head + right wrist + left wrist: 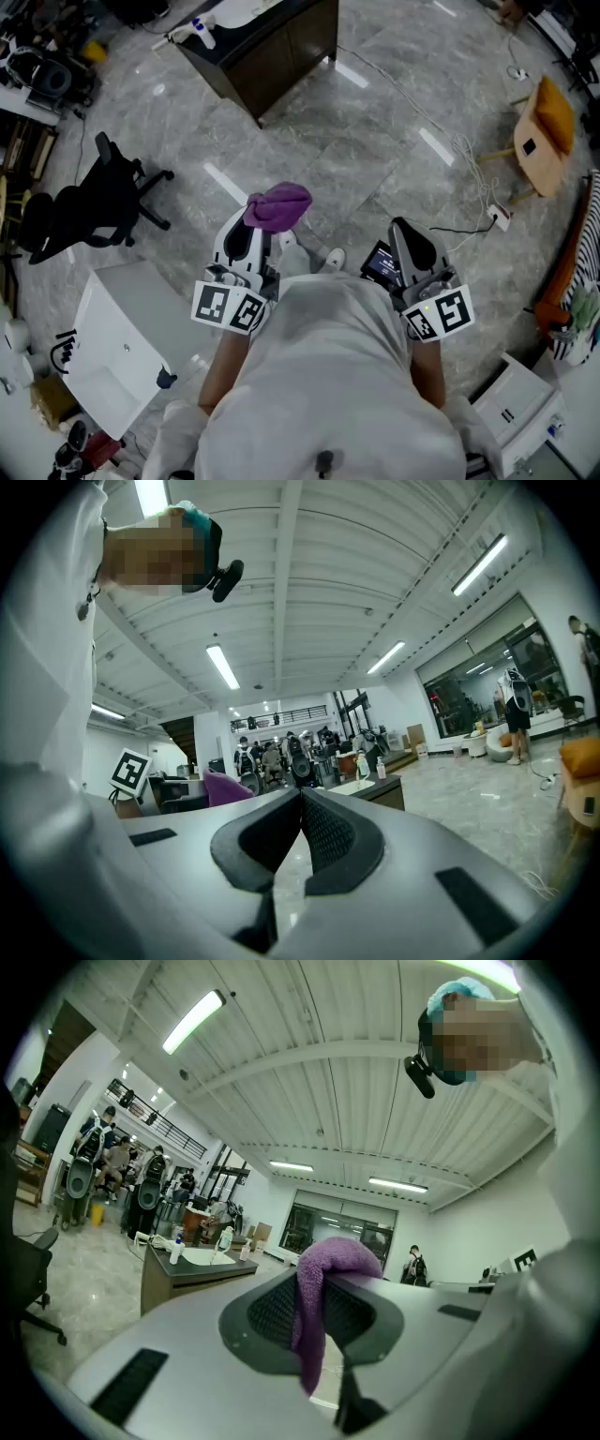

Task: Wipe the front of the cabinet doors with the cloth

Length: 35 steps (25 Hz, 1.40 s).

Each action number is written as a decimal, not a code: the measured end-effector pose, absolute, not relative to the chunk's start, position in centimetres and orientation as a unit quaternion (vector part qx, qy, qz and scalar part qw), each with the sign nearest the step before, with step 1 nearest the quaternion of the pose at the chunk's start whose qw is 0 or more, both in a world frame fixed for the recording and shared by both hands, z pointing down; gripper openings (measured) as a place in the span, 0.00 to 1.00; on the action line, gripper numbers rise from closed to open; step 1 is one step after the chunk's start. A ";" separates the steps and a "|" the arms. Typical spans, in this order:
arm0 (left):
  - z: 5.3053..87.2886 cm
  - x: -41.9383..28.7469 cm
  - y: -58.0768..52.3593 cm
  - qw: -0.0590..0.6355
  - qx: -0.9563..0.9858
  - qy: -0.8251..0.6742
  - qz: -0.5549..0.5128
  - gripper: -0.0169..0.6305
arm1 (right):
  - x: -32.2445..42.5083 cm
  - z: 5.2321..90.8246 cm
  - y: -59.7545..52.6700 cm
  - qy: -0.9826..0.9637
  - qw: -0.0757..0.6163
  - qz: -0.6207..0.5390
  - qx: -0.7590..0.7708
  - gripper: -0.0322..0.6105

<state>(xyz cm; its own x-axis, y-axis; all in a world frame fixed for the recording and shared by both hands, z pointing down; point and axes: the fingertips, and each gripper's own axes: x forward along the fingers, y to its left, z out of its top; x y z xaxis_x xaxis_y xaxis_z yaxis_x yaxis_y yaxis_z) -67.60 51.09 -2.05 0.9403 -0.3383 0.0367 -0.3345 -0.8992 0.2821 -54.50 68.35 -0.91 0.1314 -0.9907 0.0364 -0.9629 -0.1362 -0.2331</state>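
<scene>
A purple cloth point(277, 206) is bunched at the tip of my left gripper point(251, 234), whose jaws are shut on it. In the left gripper view the cloth point(323, 1283) hangs down between the jaws. My right gripper point(412, 239) is held level beside it, shut with nothing between its jaws; in its own view the jaws meet at a point point(302, 797). A dark cabinet point(267, 52) with a sink top stands far ahead across the floor, well away from both grippers. It appears small in the left gripper view as the cabinet point(192, 1279).
A black office chair point(94, 202) stands at the left. A white box point(122, 347) sits near my left side. A wooden chair with an orange cushion point(542, 131) and a cable with power strip point(497, 216) lie at the right. People stand in the background.
</scene>
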 end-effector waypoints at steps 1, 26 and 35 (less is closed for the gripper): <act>-2.1 -67.6 51.2 0.143 0.975 -0.173 -0.006 0.10 | -54.6 -1.0 68.5 0.653 0.076 -0.091 -0.748 0.09; -2.0 -63.7 52.6 0.142 0.978 -0.151 -0.001 0.10 | -50.5 -0.8 71.7 0.616 0.134 -0.098 -0.770 0.09; -0.9 -60.4 48.0 0.129 0.978 -0.165 0.005 0.10 | -47.2 0.3 67.7 0.613 0.108 -0.112 -0.774 0.09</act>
<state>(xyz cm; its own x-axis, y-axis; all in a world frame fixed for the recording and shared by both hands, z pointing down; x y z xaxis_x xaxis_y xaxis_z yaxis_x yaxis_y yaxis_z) -60.35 47.98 -0.90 0.9452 -0.3223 0.0517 -0.3247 -0.9122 0.2500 -47.23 67.74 0.28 0.2225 -0.9741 0.0411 -0.9260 -0.2243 -0.3038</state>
